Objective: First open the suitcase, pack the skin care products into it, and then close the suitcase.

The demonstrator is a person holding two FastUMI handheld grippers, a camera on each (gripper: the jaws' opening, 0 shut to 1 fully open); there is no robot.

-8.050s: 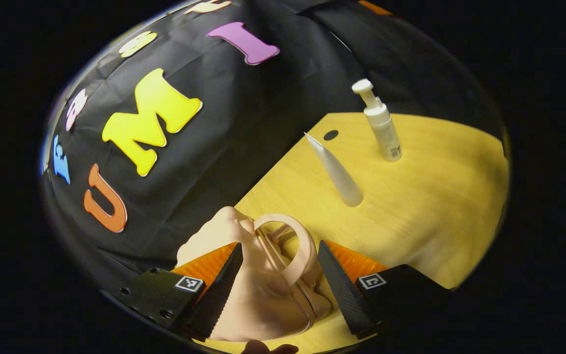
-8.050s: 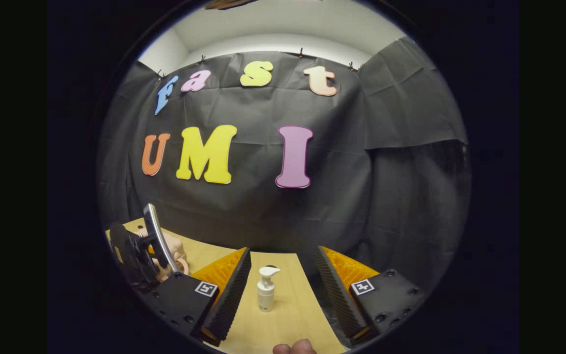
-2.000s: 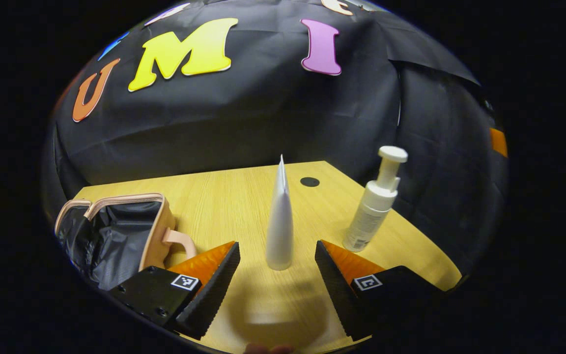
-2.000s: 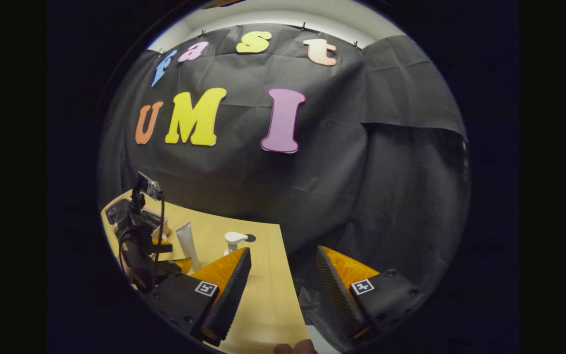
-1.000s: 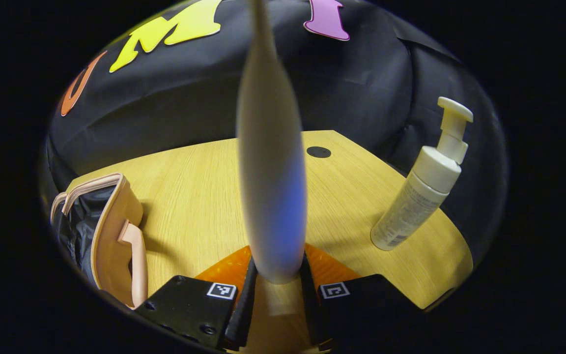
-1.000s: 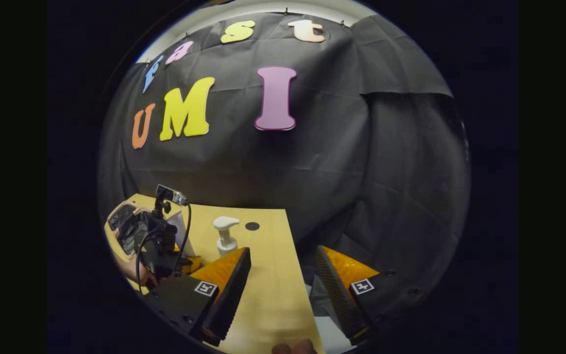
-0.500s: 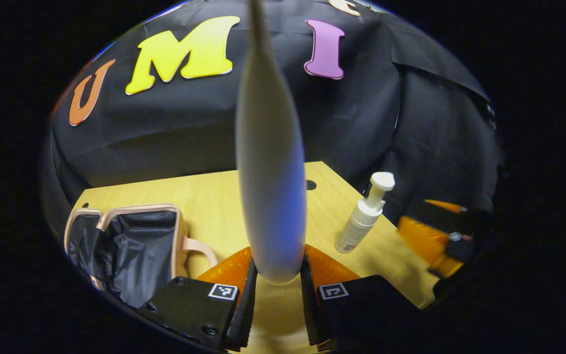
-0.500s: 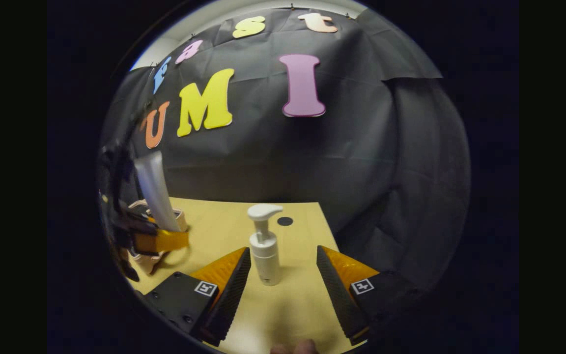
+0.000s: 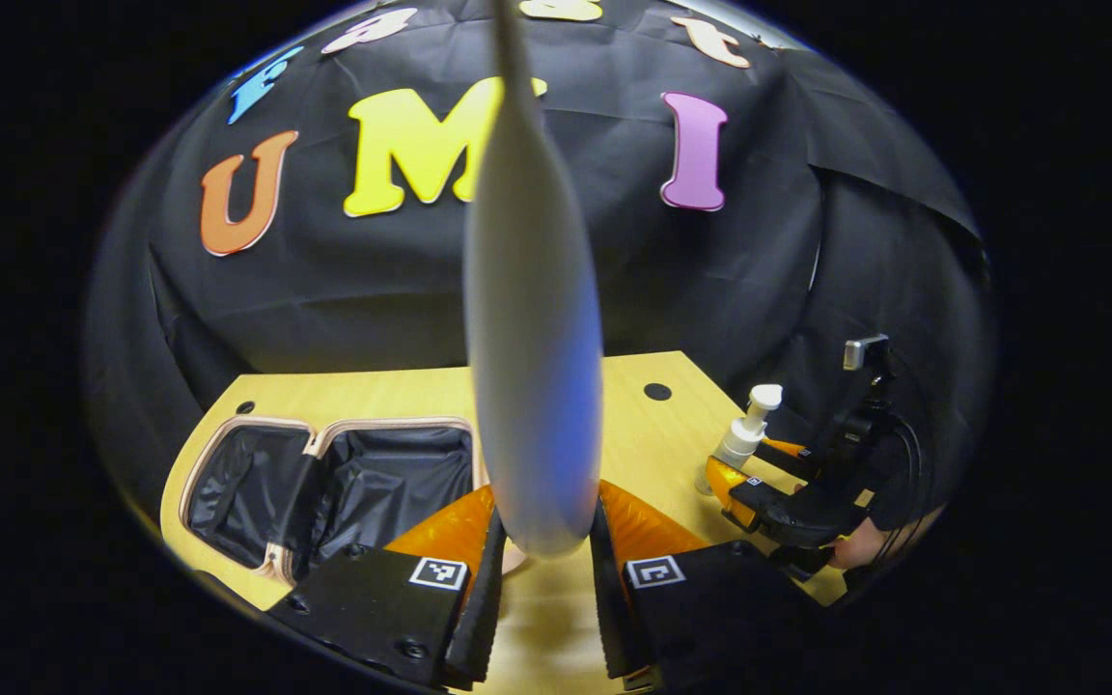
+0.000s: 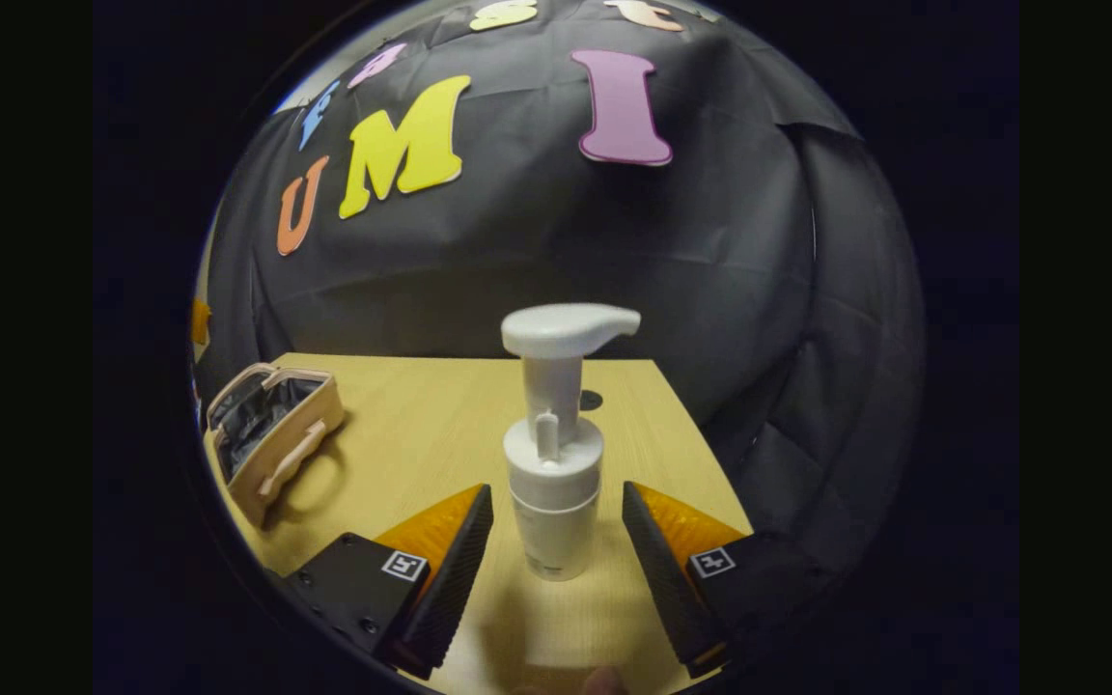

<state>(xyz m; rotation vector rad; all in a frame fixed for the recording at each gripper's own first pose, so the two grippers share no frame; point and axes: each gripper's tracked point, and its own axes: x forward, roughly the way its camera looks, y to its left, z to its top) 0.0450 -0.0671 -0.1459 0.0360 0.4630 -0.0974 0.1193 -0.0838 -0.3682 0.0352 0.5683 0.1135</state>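
Observation:
My left gripper (image 9: 542,589) is shut on the lower end of a white tube (image 9: 529,328), which stands upright above the table. Below and to its left, the small pink suitcase (image 9: 324,483) lies open, showing its black lining. In the right gripper view the suitcase (image 10: 271,439) sits at the far left of the table. A white pump bottle (image 10: 554,454) stands upright between the spread fingers of my right gripper (image 10: 556,569), which is open and not touching it. The left gripper view shows the bottle (image 9: 739,439) with the right gripper (image 9: 759,487) around it, held by a hand.
The wooden table (image 10: 421,425) has a dark round hole (image 9: 656,391) near its far edge. Its right edge (image 10: 701,434) runs close to the pump bottle. Black cloth wall stands behind the table.
The left gripper has lifted the tube and swung toward the open suitcase. The right gripper has come forward, so the pump bottle now stands between its open fingers.

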